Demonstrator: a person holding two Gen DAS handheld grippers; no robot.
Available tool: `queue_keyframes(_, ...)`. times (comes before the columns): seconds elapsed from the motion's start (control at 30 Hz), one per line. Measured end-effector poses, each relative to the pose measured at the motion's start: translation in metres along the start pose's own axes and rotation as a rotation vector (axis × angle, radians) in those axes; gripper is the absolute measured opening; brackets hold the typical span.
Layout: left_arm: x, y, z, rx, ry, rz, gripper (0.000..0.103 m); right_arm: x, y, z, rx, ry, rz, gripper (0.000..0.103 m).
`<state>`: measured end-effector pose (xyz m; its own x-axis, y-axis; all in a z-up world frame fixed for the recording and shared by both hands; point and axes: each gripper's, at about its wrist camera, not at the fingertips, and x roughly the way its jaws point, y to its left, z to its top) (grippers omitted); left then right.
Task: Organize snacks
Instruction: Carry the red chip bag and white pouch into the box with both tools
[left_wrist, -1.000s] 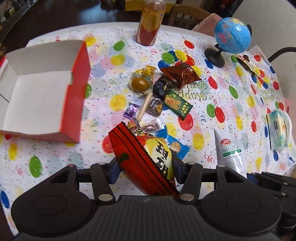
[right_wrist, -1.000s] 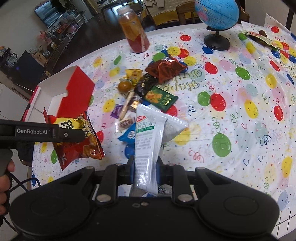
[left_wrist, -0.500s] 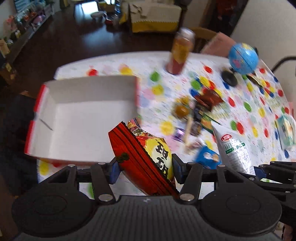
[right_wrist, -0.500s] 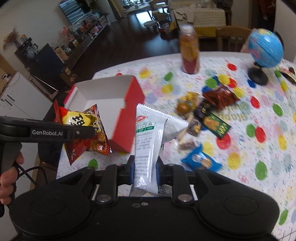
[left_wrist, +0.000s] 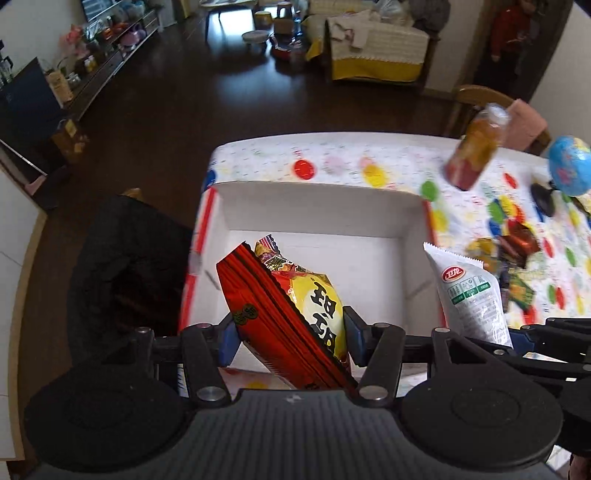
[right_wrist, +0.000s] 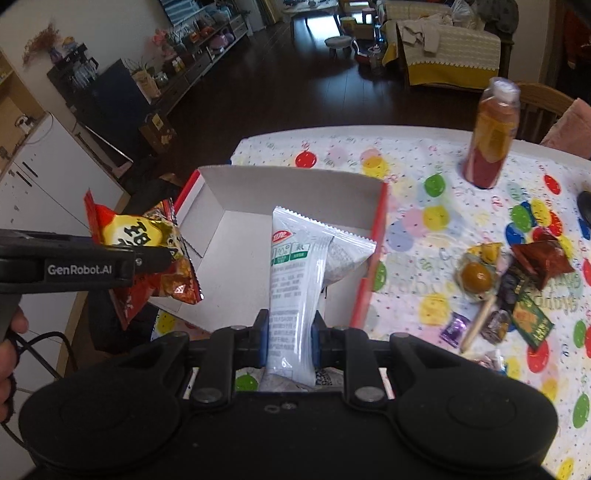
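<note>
My left gripper (left_wrist: 290, 338) is shut on a red and yellow snack bag (left_wrist: 295, 302), held above the open white box with red sides (left_wrist: 314, 210). In the right wrist view the same red and yellow snack bag (right_wrist: 147, 251) hangs from the left gripper (right_wrist: 162, 258) by the box's left side. A white packet with green print (right_wrist: 299, 280) stands pinched in my right gripper (right_wrist: 288, 338), which is shut on it over the box (right_wrist: 295, 192). That white packet (left_wrist: 469, 291) shows at the box's right wall in the left wrist view.
A pile of small snacks (right_wrist: 509, 288) lies on the balloon-print tablecloth (right_wrist: 424, 229) to the right of the box. A bottle of orange-red drink (right_wrist: 491, 136) stands at the far edge, a blue globe (left_wrist: 569, 170) beyond. A hand (right_wrist: 11, 332) grips the left handle. A dark chair (left_wrist: 125, 266) is left of the table.
Both grippers have swung left with their bags, from above the snack pile to over the open box. The box now fills the middle of both views.
</note>
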<state>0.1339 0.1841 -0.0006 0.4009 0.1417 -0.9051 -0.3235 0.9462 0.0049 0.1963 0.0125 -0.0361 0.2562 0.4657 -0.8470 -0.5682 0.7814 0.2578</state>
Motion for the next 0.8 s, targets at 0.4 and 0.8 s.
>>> queue_keyframes(0.4, 0.078, 0.027, 0.016, 0.012, 0.086, 0.059, 0.055, 0.086, 0.008, 0.022, 0.006, 0.085, -0.070, 0.020)
queue_keyframes(0.8, 0.122, 0.010, -0.004, 0.092, 0.167, 0.059, 0.056, 0.109, 0.003, 0.009, 0.028, 0.103, -0.110, 0.021)
